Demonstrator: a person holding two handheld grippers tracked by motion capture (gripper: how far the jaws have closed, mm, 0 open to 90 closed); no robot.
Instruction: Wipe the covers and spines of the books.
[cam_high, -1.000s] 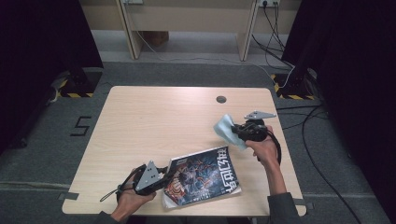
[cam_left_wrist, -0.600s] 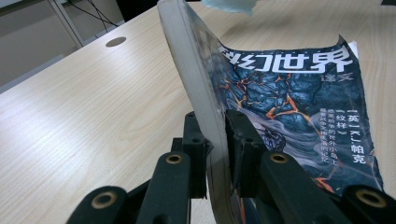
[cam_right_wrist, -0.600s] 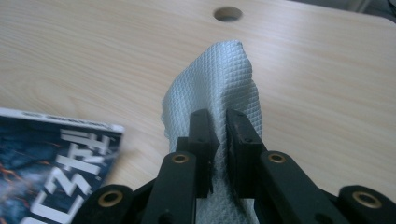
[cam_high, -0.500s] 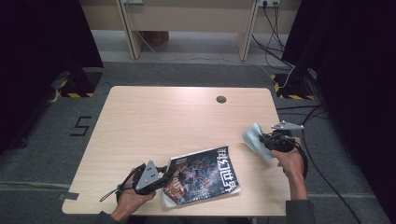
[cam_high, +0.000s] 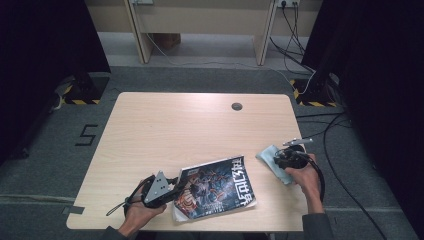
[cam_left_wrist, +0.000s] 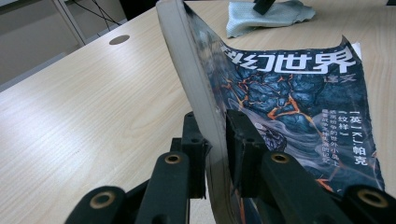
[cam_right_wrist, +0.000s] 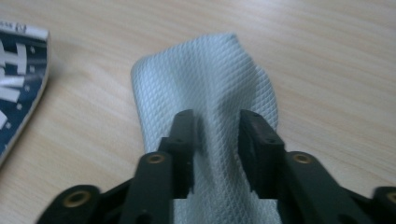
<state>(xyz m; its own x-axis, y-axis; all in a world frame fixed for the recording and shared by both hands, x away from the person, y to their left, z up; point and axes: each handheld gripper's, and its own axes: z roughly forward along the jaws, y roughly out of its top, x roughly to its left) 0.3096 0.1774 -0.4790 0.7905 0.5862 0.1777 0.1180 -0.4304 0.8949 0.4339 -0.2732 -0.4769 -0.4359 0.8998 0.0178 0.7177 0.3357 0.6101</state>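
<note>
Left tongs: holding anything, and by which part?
Yes: the left tongs pinch the magazine on its spine edge, near the lower corner, lifting that side off the table.

Light wooden table (cam_high: 165, 130) with a round grommet hole (cam_high: 237, 106), grey floor (cam_high: 60, 160)

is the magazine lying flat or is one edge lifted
One edge is lifted: the left gripper pinches the magazine at its spine edge, raising it off the table; the rest lies flat.

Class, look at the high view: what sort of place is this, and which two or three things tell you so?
Probably a lab or recording room, not a home: a bare wooden table on grey carpet, black curtains at both sides, hazard-striped stand bases, and cables trailing across the floor.
</note>
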